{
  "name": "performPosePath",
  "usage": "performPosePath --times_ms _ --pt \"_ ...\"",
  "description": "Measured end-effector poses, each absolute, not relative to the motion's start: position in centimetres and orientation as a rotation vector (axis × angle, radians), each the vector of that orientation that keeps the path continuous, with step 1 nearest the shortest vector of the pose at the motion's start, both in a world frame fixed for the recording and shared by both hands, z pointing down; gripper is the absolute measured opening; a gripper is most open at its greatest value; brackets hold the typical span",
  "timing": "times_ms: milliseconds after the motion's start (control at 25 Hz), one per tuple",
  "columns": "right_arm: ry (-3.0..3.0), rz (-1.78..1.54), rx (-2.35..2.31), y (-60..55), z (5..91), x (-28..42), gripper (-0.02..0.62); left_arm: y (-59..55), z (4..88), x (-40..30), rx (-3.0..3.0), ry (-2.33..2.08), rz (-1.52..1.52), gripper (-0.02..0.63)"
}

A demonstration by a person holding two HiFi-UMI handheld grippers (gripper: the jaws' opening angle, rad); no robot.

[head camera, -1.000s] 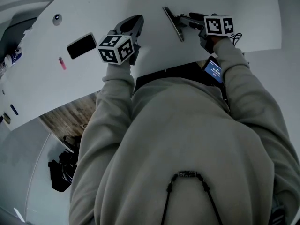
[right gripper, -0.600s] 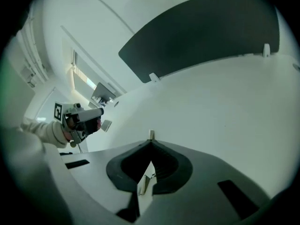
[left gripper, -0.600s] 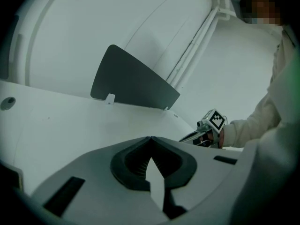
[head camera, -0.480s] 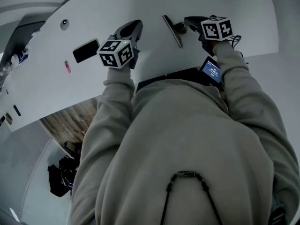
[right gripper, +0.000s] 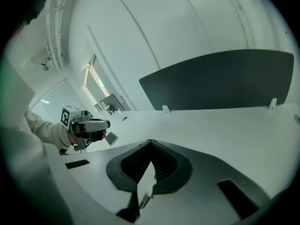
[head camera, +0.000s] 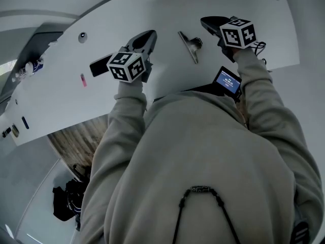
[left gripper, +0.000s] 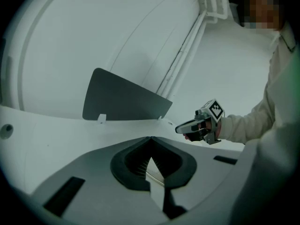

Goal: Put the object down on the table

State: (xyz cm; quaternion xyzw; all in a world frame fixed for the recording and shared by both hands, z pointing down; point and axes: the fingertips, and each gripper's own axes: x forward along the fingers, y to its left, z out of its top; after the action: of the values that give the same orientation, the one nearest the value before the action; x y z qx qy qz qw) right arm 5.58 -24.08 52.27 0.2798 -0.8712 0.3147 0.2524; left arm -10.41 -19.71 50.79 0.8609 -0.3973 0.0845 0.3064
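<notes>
Black phone (head camera: 99, 66) | pink stick (head camera: 83, 80) (near it) | metal clip (head camera: 189, 46) on table (head camera: 167, 11)

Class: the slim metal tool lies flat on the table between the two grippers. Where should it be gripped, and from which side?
Probably the short stub jutting from the metal tool, approached from where the right gripper is. The tool's long bar lies thin and flat on the table; the stub sticks out toward that gripper.
</notes>
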Motion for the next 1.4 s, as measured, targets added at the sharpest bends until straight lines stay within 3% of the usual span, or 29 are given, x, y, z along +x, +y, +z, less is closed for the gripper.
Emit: performPosePath --times_ms 1400 --pt "-2.898 0.069 0.886 -27.2 17.8 1.0 0.019 -25.4 19.6 -9.8 2.881 -1.271 0.006 0.003"
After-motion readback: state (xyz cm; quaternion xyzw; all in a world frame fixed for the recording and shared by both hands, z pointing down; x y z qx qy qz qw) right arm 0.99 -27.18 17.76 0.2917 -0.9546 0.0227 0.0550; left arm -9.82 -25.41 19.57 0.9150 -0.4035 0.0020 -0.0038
